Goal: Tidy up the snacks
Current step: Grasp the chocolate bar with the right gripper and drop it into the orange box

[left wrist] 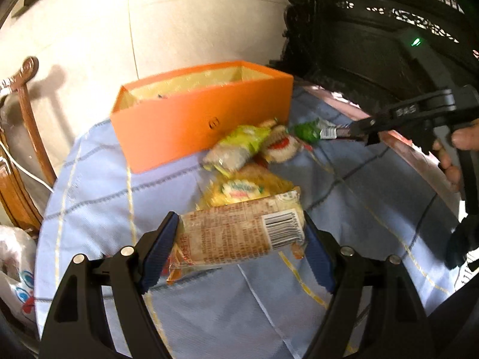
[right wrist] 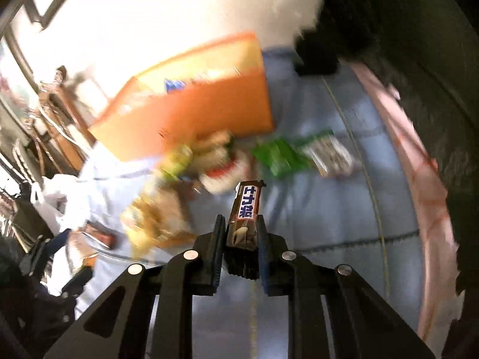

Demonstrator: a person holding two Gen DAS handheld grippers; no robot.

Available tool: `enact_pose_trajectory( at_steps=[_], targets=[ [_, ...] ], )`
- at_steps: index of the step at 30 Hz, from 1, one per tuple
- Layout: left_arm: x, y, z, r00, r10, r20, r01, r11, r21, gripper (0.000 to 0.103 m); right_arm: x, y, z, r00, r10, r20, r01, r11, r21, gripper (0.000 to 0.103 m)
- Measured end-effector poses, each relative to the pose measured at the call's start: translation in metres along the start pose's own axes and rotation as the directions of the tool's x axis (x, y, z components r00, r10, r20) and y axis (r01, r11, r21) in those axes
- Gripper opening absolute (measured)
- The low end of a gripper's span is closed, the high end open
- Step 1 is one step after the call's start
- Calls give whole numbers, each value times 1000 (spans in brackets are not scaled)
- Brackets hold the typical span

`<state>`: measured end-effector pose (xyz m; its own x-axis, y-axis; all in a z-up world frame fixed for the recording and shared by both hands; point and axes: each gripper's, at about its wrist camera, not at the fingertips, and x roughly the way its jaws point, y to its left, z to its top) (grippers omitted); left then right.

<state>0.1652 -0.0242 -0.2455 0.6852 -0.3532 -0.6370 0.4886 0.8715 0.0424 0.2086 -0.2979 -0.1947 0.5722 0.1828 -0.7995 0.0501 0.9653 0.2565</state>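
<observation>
An open orange box (left wrist: 194,119) stands at the far side of a blue checked tablecloth (left wrist: 98,203); it also shows, blurred, in the right wrist view (right wrist: 197,113). My left gripper (left wrist: 239,233) is shut on a tan snack packet with a barcode (left wrist: 239,230), held above the cloth. My right gripper (right wrist: 241,230) is shut on a brown chocolate bar (right wrist: 247,209); it shows at the right in the left wrist view (left wrist: 362,133). Loose snacks lie in front of the box: a yellow-green packet (left wrist: 236,146), a red-and-white packet (left wrist: 281,146), a green packet (left wrist: 308,130) and a yellow packet (left wrist: 242,191).
A wooden chair (left wrist: 27,125) stands left of the table. A white plastic bag (left wrist: 15,257) lies at the lower left. Dark carved furniture (left wrist: 374,30) rises behind the table on the right. A pink table edge (right wrist: 419,173) borders the cloth on the right.
</observation>
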Motion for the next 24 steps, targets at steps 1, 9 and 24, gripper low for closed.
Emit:
enact_pose_trajectory(
  at_steps=[1,9,24],
  targets=[
    [-3,2,6,1000,12,14,-12,1000,3,77,-8,5,6,1000,15,20,-14,1000,-10,20],
    [-23,20,54,996,66,64,-64,997,-45,77,-59,32,34,990,87,113,-80,995,-66,20],
    [-37,41,163,977,120,178,-112,992,-56,77,-110,71,117,953,134,273,-90,982,-169,20]
  ],
)
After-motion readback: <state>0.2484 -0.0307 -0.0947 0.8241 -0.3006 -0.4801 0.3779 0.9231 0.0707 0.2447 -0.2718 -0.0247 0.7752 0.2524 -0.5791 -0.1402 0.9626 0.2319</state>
